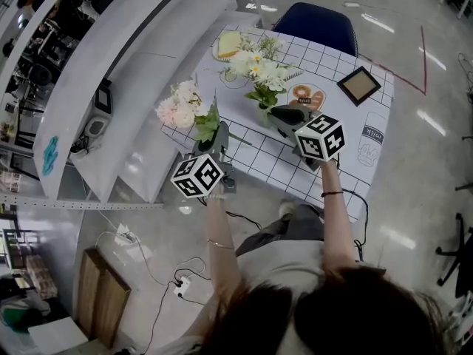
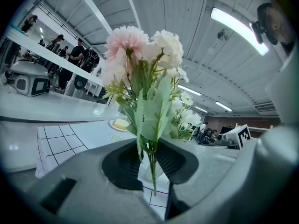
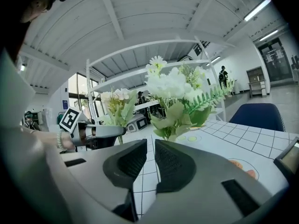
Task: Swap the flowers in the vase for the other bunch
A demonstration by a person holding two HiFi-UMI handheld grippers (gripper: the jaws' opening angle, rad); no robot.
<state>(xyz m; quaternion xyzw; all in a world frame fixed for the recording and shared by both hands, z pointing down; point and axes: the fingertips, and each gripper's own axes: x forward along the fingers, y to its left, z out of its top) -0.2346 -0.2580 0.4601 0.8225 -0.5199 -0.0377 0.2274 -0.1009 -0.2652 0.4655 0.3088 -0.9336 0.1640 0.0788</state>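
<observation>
A pink and white bunch [image 1: 177, 108] stands upright above the table's left edge, and my left gripper [image 1: 213, 133] is shut on its green stems. In the left gripper view those stems [image 2: 150, 160] pass between the pads. The white bunch with green leaves [image 1: 259, 66] rises near the table's middle; the vase under it is hidden by leaves and by my right gripper [image 1: 275, 113]. In the right gripper view the white bunch [image 3: 173, 85] springs straight from the jaw tips. That gripper [image 3: 150, 146] is shut on the stems at its tips, its pads a narrow slit apart.
A white gridded cloth [image 1: 259, 161] covers the table. On it lie a framed picture [image 1: 359, 85] at the right and a plate with a yellow slice [image 1: 228, 45] at the far end. A blue chair [image 1: 314, 22] stands behind the table. White shelving [image 1: 126, 87] runs along the left.
</observation>
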